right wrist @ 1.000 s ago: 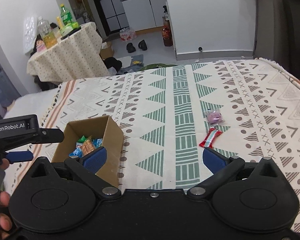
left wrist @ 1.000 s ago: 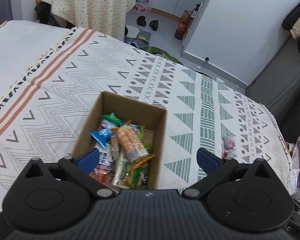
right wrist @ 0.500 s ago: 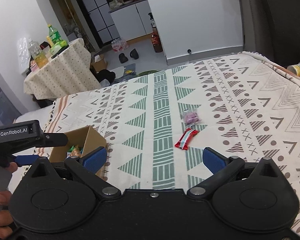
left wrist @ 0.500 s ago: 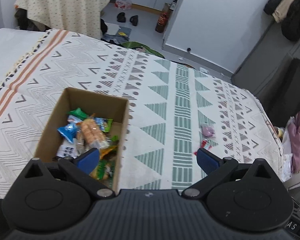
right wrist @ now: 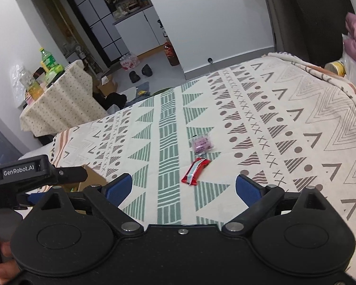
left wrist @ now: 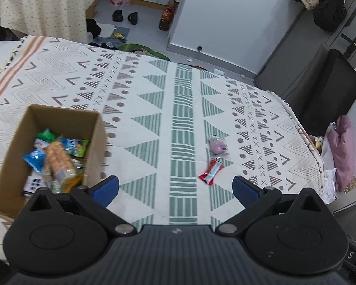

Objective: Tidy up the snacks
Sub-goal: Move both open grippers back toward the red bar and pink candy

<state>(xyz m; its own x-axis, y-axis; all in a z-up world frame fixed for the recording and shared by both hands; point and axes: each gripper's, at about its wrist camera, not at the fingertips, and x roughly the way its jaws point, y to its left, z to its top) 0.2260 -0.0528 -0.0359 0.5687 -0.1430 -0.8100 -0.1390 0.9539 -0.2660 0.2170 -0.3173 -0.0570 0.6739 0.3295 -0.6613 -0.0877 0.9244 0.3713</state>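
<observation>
Patterned bedspread (left wrist: 142,128), red snack packet (left wrist: 210,171) lying diagonal

one cardboard box (left wrist: 99,140), two loose snack packets (left wrist: 210,171) on the blanket

An open cardboard box (left wrist: 96,142) sits on the patterned bedspread (left wrist: 142,109), stuffed with mixed snack packets. Well off to its right, a red wrapper (left wrist: 210,171) lies flat, with a pink packet (left wrist: 217,145) just beyond it.

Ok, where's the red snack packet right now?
The red snack packet lies loose on the patterned blanket, right of the cardboard box and just in front of the pink wrapped snack.
</observation>
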